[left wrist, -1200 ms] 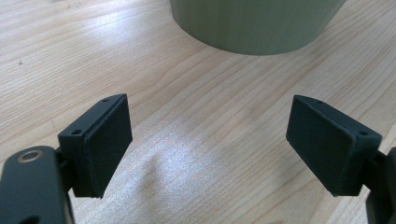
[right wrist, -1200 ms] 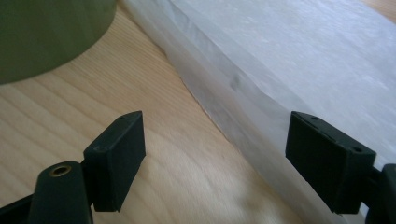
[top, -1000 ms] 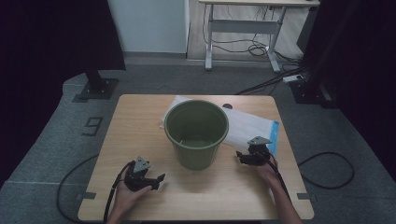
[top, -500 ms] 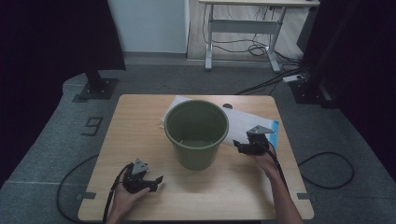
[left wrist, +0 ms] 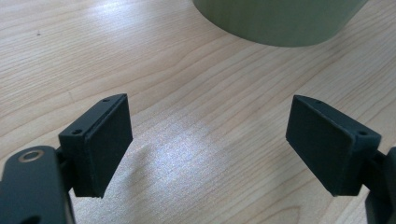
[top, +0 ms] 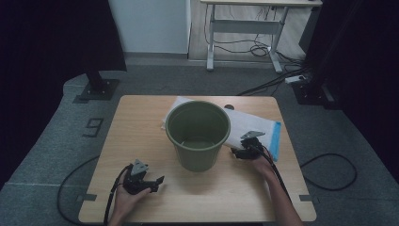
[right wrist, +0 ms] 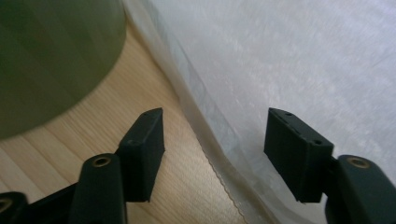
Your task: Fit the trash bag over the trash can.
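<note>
Your right gripper (right wrist: 212, 154) straddles the near edge of the translucent white plastic bag (right wrist: 289, 70), which lies flat behind the green bucket (top: 197, 134). Its jaws, just narrowing, aren't yet pinching it. The bucket hides part of the bag. Your left gripper (left wrist: 210, 144) stands spread over bare table (top: 141, 127).

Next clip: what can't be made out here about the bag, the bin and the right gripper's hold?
- Bag: its far left part is hidden behind the bin in the high view.
- Bin's bottom: dim in the high view; contents unclear.
- Right gripper: jaws have been closing astride the bag's edge; contact unclear, and too small in the high view.
</note>
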`<act>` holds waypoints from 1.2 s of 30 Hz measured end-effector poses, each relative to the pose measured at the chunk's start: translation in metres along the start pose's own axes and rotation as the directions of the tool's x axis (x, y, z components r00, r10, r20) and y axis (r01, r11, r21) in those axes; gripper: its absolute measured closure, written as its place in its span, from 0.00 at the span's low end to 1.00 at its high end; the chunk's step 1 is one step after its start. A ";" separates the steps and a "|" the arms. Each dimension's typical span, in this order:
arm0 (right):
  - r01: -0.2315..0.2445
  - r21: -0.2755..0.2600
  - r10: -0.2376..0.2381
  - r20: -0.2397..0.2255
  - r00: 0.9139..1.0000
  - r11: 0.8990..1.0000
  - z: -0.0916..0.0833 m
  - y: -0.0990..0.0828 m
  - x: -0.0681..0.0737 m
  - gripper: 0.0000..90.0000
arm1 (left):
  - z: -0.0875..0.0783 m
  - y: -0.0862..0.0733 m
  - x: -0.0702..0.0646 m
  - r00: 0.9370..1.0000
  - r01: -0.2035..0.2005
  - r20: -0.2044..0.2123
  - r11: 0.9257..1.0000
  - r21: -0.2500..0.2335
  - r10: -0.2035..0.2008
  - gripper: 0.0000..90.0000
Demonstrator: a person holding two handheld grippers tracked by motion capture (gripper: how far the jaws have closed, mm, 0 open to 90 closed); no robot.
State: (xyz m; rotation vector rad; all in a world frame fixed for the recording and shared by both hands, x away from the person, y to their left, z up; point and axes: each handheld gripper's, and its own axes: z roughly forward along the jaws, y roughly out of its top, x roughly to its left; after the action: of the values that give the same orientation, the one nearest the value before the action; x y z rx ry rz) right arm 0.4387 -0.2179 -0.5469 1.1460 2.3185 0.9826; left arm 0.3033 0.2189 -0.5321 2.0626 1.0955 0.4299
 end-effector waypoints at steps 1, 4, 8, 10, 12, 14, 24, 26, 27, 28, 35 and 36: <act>-0.028 -0.008 0.028 -0.009 1.000 1.000 0.000 -0.001 -0.002 0.52 | 0.000 0.000 0.000 1.000 -0.004 -0.008 1.000 0.002 0.004 0.16; -0.045 -0.010 0.045 0.004 0.999 0.999 -0.002 -0.001 -0.004 0.74 | -0.001 0.000 0.000 1.000 -0.019 -0.025 1.000 0.002 0.019 0.17; -0.067 -0.032 0.067 0.003 0.998 0.997 -0.010 -0.011 -0.007 0.97 | 0.000 0.002 -0.001 1.000 -0.023 -0.019 1.000 0.000 0.023 0.17; -0.078 -0.032 0.078 0.009 0.997 0.996 -0.017 -0.017 -0.009 0.98 | 0.000 0.003 -0.001 1.000 -0.025 -0.016 1.000 -0.003 0.025 0.17; -0.084 -0.038 0.085 0.023 0.996 0.996 -0.027 -0.024 -0.010 0.98 | 0.001 0.004 0.000 1.000 -0.026 -0.013 1.000 -0.004 0.026 0.17; -0.097 -0.050 0.099 0.030 0.995 0.994 -0.041 -0.033 -0.009 0.98 | 0.002 0.006 0.002 1.000 -0.022 -0.008 1.000 -0.012 0.022 0.17; -0.195 -0.074 0.199 0.044 0.979 0.978 -0.108 -0.091 0.003 0.98 | 0.009 0.015 0.009 1.000 -0.008 0.010 1.000 -0.029 0.008 0.18; -0.208 -0.070 0.212 0.055 0.976 0.976 -0.118 -0.101 0.005 0.98 | 0.011 0.018 0.010 1.000 0.003 0.016 0.999 -0.037 -0.002 0.18; -0.214 -0.068 0.218 0.068 0.974 0.975 -0.123 -0.107 0.006 0.98 | 0.012 0.020 0.010 1.000 0.003 0.020 0.999 -0.041 -0.002 0.18; -0.220 -0.069 0.225 0.074 0.971 0.973 -0.128 -0.112 0.006 0.98 | 0.013 0.022 0.009 1.000 0.000 0.021 0.999 -0.041 0.000 0.18; -0.211 -0.088 0.223 0.153 0.963 0.973 -0.146 -0.120 0.009 0.76 | 0.017 0.027 0.007 1.000 -0.013 0.024 0.999 -0.037 0.014 0.19; -0.205 -0.102 0.219 0.154 0.963 0.973 -0.146 -0.116 0.010 0.71 | 0.017 0.026 0.006 1.000 -0.019 0.020 0.999 -0.035 0.020 0.19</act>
State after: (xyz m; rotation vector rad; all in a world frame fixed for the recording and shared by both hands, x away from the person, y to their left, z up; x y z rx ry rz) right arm 0.2835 -0.3215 -0.5312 1.4062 2.0367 1.0077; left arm 0.3312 0.2069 -0.5247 2.0446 1.0495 0.4339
